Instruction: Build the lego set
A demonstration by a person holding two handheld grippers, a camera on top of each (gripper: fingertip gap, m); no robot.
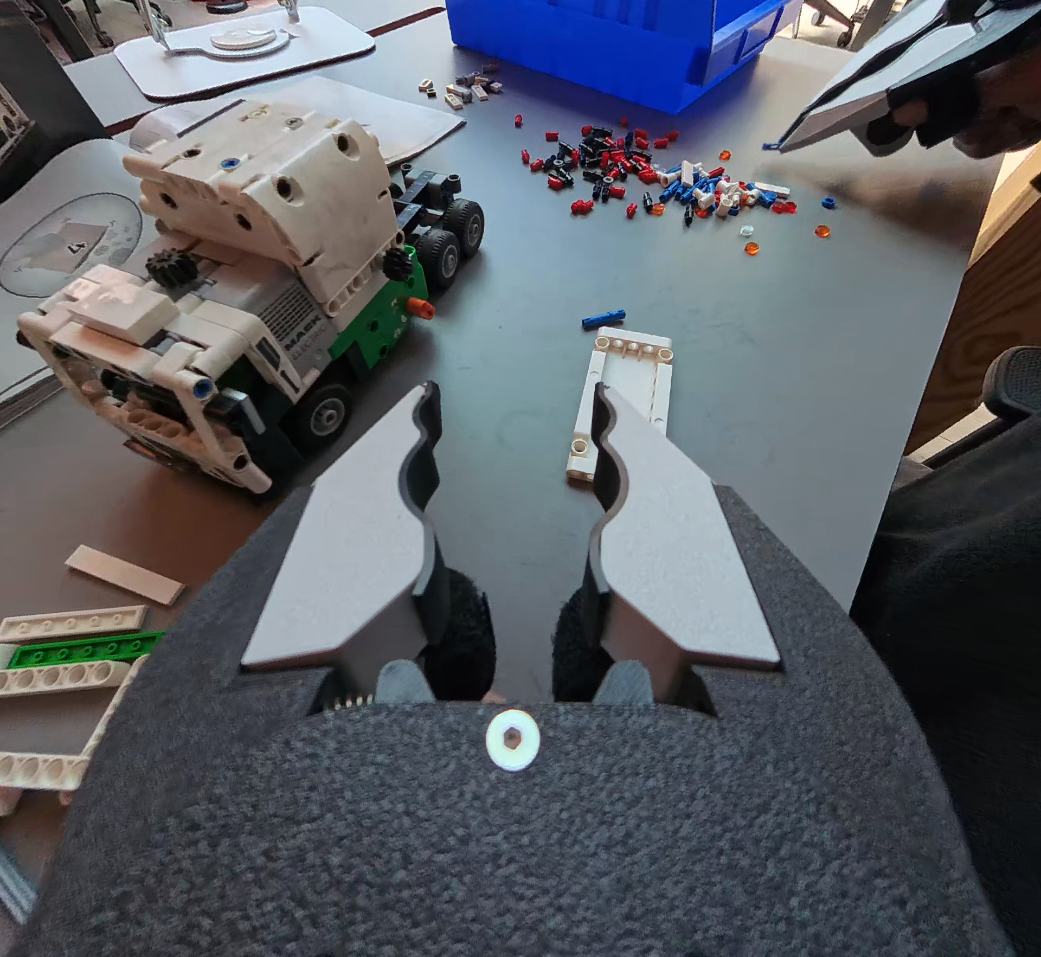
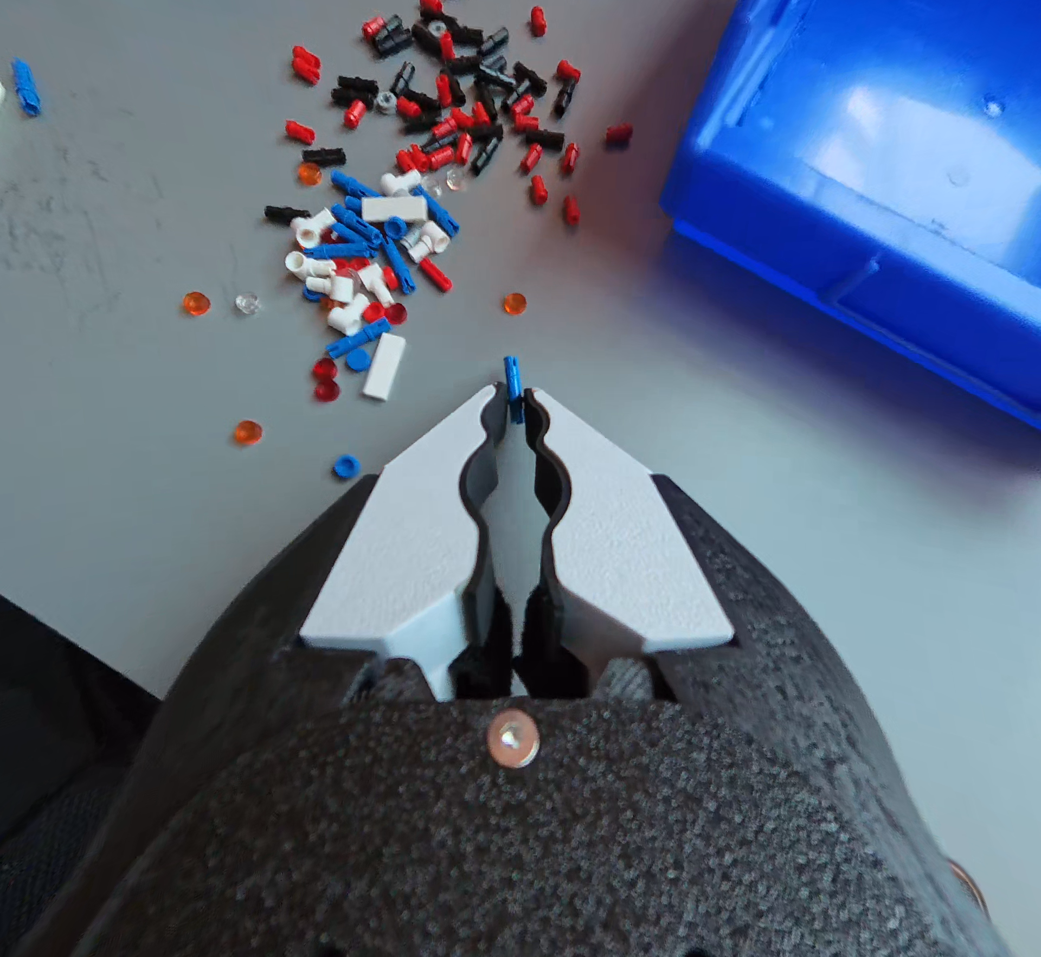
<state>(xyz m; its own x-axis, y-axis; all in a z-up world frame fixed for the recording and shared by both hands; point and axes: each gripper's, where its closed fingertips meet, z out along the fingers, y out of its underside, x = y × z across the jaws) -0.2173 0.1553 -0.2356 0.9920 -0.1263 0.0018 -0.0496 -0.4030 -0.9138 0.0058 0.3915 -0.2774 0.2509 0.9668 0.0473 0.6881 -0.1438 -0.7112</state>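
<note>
A white, green and black lego truck (image 1: pixel 236 304) lies tilted on the grey table at the left. A flat white panel (image 1: pixel 631 383) lies by my left gripper (image 1: pixel 515 395), which is open and empty above the table; a loose blue pin (image 1: pixel 603 318) lies just beyond the panel. My right gripper (image 2: pixel 511 395) is shut on a small blue pin (image 2: pixel 512 388), held above the table near the pile of small red, black, blue and white pins (image 2: pixel 405 169). The right gripper also shows in the left wrist view (image 1: pixel 780 146) at the upper right, the blue pin at its tip.
A blue plastic bin (image 1: pixel 619 0) stands at the back of the table and shows in the right wrist view (image 2: pixel 873 152). An instruction booklet (image 1: pixel 62 231) lies under the truck. White and green beams (image 1: pixel 73 648) lie at the lower left. Small tan pieces (image 1: pixel 467 88) sit by the bin. Across from one pair of fingers to the other is roughly 35 centimeters.
</note>
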